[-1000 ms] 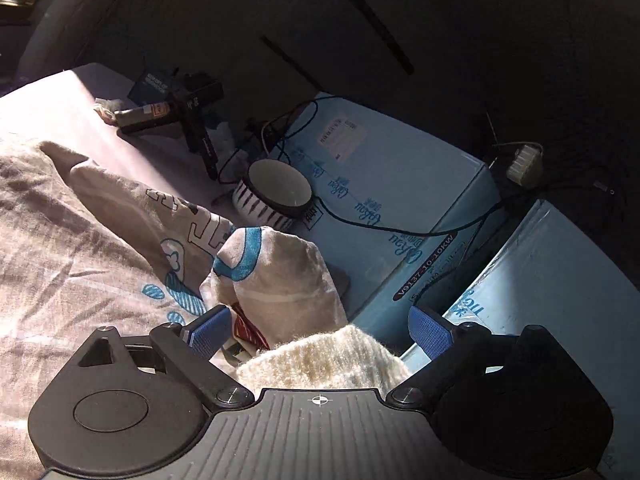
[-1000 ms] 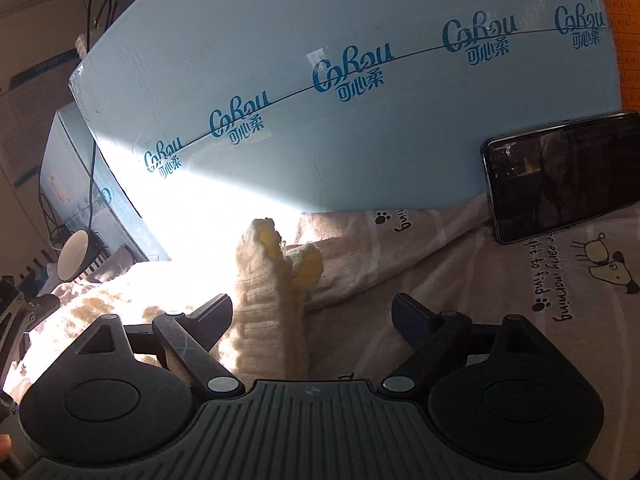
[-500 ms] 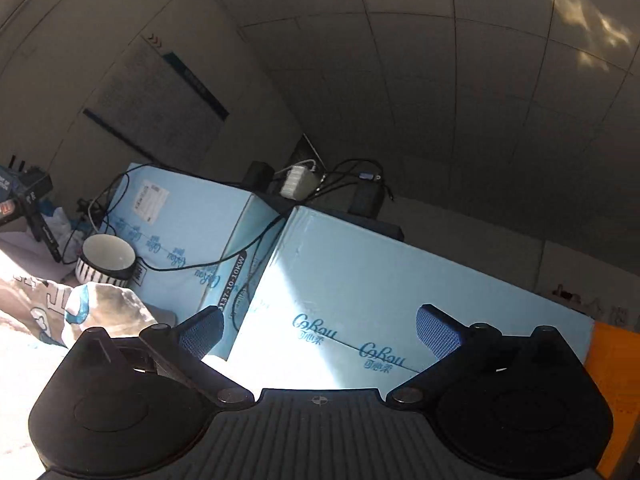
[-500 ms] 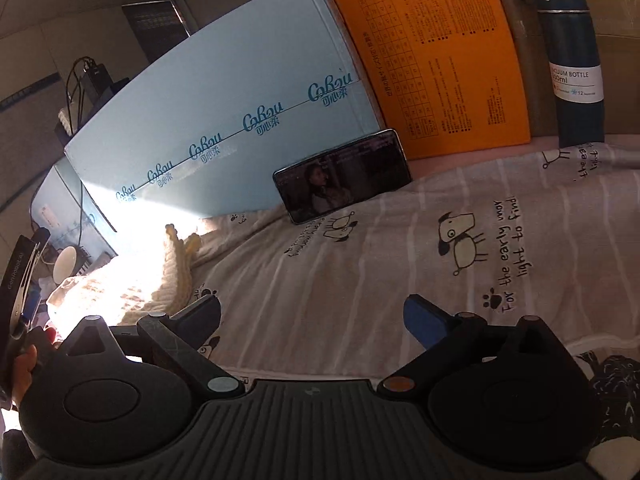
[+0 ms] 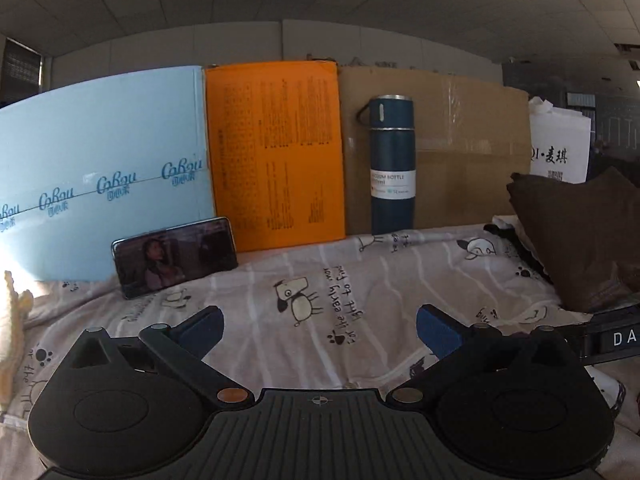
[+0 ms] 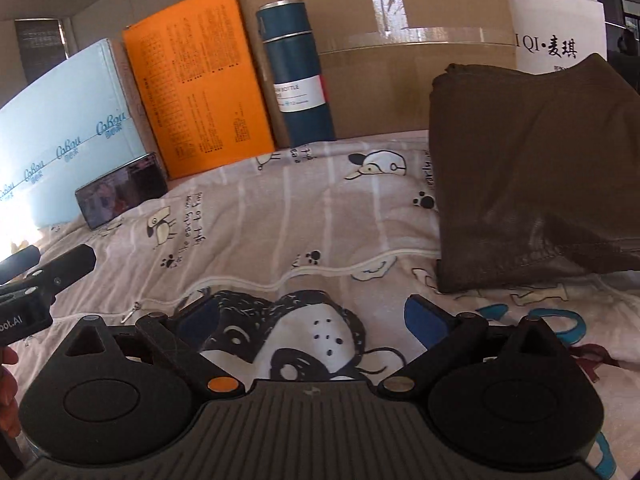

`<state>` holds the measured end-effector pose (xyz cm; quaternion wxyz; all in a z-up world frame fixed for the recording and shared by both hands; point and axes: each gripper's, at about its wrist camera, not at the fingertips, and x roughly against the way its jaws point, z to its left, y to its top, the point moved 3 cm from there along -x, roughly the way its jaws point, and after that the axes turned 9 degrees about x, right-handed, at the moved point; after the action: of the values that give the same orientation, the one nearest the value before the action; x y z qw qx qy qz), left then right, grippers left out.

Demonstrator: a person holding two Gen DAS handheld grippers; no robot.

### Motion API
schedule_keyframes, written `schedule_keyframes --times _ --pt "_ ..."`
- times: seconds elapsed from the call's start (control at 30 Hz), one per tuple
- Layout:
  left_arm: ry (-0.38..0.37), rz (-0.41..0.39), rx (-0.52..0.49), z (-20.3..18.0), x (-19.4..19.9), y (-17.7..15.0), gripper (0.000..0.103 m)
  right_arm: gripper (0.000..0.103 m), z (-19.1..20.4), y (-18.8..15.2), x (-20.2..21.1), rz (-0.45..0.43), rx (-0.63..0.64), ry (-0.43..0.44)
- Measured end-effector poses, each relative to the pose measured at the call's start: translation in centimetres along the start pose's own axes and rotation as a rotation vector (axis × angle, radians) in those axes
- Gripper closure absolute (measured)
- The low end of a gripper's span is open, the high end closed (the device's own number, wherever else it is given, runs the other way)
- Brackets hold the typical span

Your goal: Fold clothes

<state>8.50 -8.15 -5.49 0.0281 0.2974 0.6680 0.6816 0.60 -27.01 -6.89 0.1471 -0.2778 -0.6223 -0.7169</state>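
Spread across the whole surface is a pale printed sheet [image 5: 360,264] with cartoon dogs, paw marks and handwriting-style words; whether a bed or a worktop lies under it cannot be told.

Nearest in the left wrist view, the left gripper [image 5: 318,326] has its blue-padded fingers [image 5: 434,326] spread wide with nothing between them, above bare sheet. At that view's left edge lies a cream knitted garment [image 5: 10,320], partly cut off by the frame.

In the right wrist view, the right gripper [image 6: 312,316] is likewise spread wide and empty, over a white garment with a black cartoon print [image 6: 304,332] that lies flat on the sheet. Part of the left gripper's body shows at the left edge of this view.

Further back on the right sits a folded dark brown garment [image 6: 536,168], resting on the sheet, well apart from the cream one.

Along the back, from left to right: a pale blue carton [image 5: 100,160] with repeated blue lettering, a phone [image 5: 174,256] propped on its long edge against it with its screen lit, an orange packet [image 5: 276,152] standing upright, a dark blue vacuum bottle [image 5: 391,168] upright in front of a brown cardboard box [image 5: 460,152], and a white bag [image 5: 560,148] with black characters behind the brown garment.
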Motion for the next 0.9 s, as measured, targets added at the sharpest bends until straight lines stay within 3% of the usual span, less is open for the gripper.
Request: schedule_keyframes --times 0.2,0.3,0.43,0.53,0.7,0.9 --pt "-0.033 0.093 -0.021 -4.0 -3.6 -0.4 0.0 0.0 -3.1 -1.6 -0.2 -0.022 -0.077 -0.049" --pt "0.058 0.128 -0.055 -5.1 -5.4 -0.8 0.0 0.0 -2.9 -1.4 -0.8 -0.025 -0.061 -0.097" --pt "0.138 0.259 -0.04 -4.4 -8.2 -1.2 0.0 0.0 -2.4 -0.5 -2.8 0.029 -0.009 -0.18" --pt "0.121 0.278 0.011 -3.6 -8.7 -1.3 0.0 0.0 -1.7 -0.1 -3.9 0.06 0.037 -0.242" --pt "0.076 0.298 0.093 -2.4 -8.7 -1.5 0.0 0.0 -1.7 -0.2 -4.2 0.06 0.045 -0.253" --pt "0.077 0.303 0.085 -2.6 -8.8 -1.5 0.0 0.0 -1.7 -0.2 -3.9 0.061 0.046 -0.249"
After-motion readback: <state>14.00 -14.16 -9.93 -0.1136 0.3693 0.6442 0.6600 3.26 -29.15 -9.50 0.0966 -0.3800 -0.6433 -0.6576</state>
